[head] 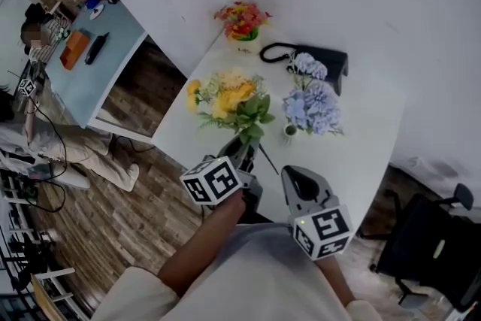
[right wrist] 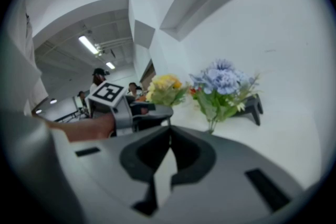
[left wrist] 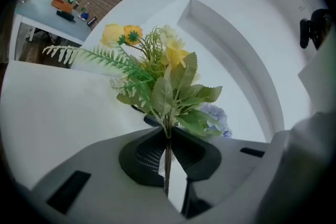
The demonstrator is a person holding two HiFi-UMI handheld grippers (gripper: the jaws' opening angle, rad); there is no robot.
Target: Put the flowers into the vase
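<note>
Above one table (head: 361, 146), left fingers (left wrist: 142, 157) clamp one yellow bouquet (head: 229, 98) of three; right fingers (right wrist: 139, 155) meet, empty

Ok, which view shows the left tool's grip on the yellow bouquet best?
The left gripper view: the stem of the yellow bouquet sits pinched in the left tool. The head view shows blooms from above; the right gripper view only distant yellow heads.

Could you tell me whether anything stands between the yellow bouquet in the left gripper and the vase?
Nothing lies on the table between the yellow bouquet and the vase, but blue flowers already stand in it and spread over its mouth.
</note>
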